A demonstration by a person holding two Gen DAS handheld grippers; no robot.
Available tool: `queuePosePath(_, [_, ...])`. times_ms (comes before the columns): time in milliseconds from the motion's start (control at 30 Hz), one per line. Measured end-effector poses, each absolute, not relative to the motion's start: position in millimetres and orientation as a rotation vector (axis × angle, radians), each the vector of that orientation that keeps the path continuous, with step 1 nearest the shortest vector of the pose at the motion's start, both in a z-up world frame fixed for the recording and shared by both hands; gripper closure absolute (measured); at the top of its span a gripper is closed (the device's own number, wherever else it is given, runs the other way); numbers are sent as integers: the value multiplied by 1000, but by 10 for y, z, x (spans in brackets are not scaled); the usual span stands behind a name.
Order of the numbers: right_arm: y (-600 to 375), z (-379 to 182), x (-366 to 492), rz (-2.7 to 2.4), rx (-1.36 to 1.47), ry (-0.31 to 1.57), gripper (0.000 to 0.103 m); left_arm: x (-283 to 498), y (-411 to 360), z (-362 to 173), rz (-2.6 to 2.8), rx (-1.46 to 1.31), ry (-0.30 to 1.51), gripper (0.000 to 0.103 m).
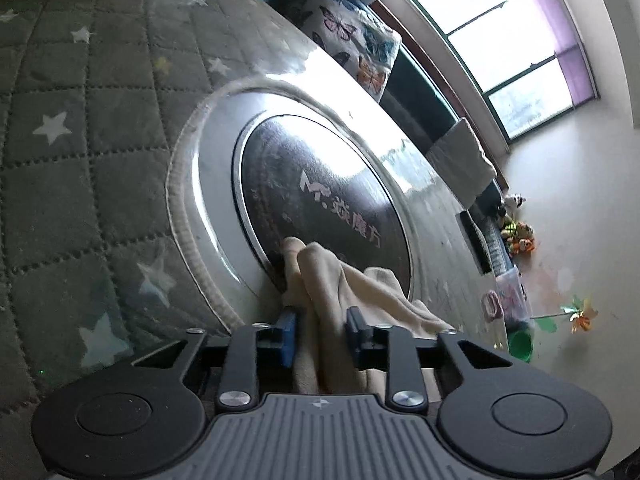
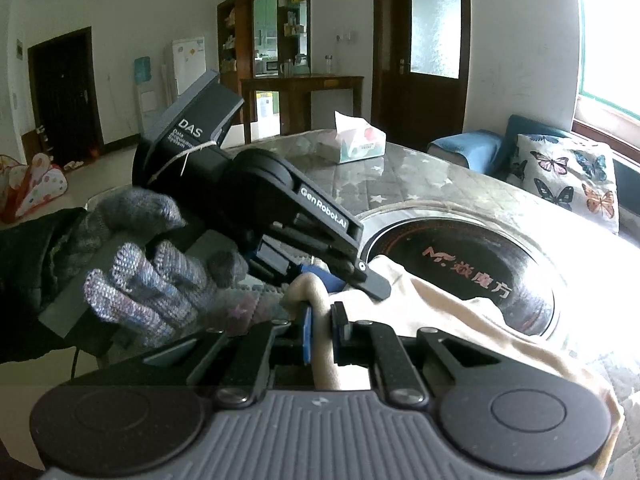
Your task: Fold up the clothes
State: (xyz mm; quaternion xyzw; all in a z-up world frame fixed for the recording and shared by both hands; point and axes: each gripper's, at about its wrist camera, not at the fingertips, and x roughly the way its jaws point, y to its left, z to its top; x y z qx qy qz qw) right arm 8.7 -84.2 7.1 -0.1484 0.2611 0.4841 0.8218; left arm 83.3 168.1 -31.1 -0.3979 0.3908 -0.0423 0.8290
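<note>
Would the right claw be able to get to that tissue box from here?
Probably not yet. The right claw is shut on the cloth, and the left claw sits between it and the tissue box.

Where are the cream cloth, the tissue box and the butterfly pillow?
cream cloth (image 2: 460, 320), right wrist view, on its spread part over the table.
tissue box (image 2: 360, 142), right wrist view, on its front face.
butterfly pillow (image 2: 568, 176), right wrist view, on its printed front.

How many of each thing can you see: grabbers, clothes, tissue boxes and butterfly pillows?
Grabbers: 2, the left gripper and the right gripper
Clothes: 1, the cream garment
Tissue boxes: 1, the tissue box
Butterfly pillows: 1, the butterfly pillow
Total: 5
</note>
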Motion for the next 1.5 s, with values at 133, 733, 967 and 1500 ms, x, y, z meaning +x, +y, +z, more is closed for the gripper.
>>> queuePosePath(133, [-817, 37, 71, 1031, -325, 557, 92, 840, 1676, -289, -91, -824, 822, 87])
queuePosePath(733, [-451, -300, -281, 1020, -648, 435, 59, 907, 1753, -250, -75, -851, 835, 90])
queuePosePath(967, [-545, -190, -138, 996, -515, 480, 92, 831, 1808, -258, -96, -855, 817, 67])
queuePosePath(1500, [-943, 220, 342, 969, -202, 536, 93, 688, 1808, -344, -179, -1084, 787, 29])
